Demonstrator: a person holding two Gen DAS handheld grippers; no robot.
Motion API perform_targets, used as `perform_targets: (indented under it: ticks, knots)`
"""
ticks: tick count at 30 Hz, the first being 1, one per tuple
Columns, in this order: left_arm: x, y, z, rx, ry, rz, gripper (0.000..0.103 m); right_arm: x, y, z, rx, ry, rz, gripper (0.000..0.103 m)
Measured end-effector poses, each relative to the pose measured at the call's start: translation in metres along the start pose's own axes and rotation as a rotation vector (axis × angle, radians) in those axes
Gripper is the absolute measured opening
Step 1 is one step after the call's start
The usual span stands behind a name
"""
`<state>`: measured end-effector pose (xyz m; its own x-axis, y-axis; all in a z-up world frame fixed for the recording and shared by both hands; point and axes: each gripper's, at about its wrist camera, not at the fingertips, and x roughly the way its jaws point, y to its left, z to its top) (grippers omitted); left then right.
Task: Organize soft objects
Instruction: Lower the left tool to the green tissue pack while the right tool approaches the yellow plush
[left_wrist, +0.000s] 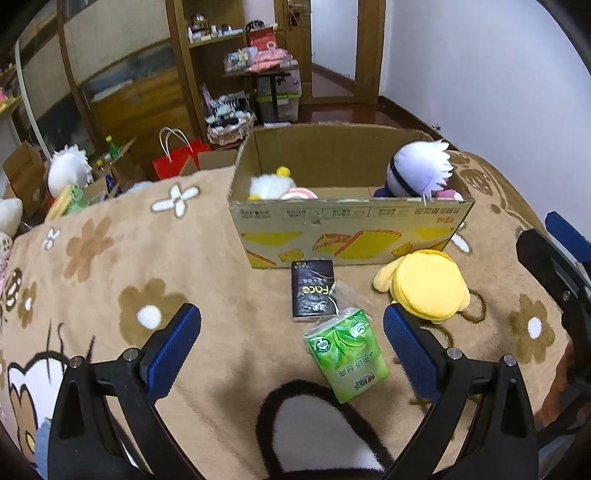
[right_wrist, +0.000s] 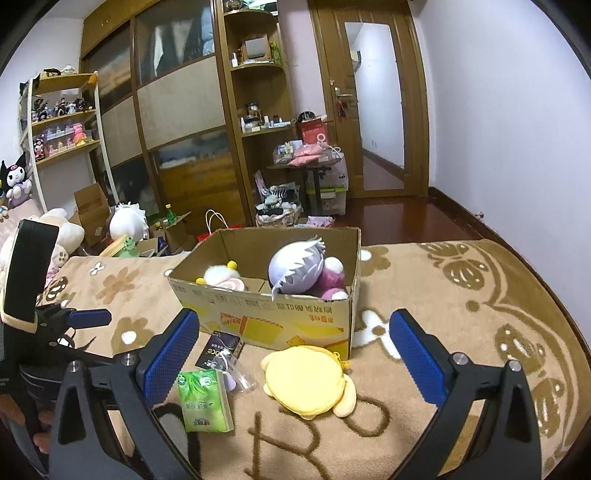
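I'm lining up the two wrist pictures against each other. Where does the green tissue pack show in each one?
Left wrist view: green tissue pack lies low and centre on the blanket, between the left hand-held gripper fingers.
Right wrist view: it lies lower left, beside the right hand-held gripper's left finger.
Shared landmark: the black tissue pack just beyond it, before the cardboard box.

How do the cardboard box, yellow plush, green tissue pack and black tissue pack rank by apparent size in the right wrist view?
1. Cardboard box
2. Yellow plush
3. Green tissue pack
4. Black tissue pack, partly hidden by the right claw's finger, so unsure.
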<state>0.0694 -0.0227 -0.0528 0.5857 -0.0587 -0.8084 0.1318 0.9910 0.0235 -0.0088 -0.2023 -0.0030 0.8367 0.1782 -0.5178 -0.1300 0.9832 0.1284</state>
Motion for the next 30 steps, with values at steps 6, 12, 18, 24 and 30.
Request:
perform_targets:
  ticks: [6,12,18,24,30]
  knots:
    - [0.022,-0.005,0.0,-0.005,0.053,-0.029,0.098,0.016,-0.005,-0.007,0.012,0.03,-0.007,0.103]
    - [0.039,-0.01,-0.003,0.001,0.098,-0.033,0.098,0.032,-0.009,-0.01,0.021,0.058,-0.013,0.103]
    - [0.051,-0.012,-0.004,-0.005,0.137,-0.041,0.098,0.049,-0.013,-0.017,0.029,0.09,-0.018,0.103]
    - [0.068,-0.015,-0.005,-0.001,0.196,-0.063,0.098,0.066,-0.013,-0.025,0.03,0.131,-0.027,0.103]
    - [0.081,-0.016,-0.006,-0.007,0.243,-0.085,0.098,0.079,-0.014,-0.032,0.029,0.178,-0.033,0.103]
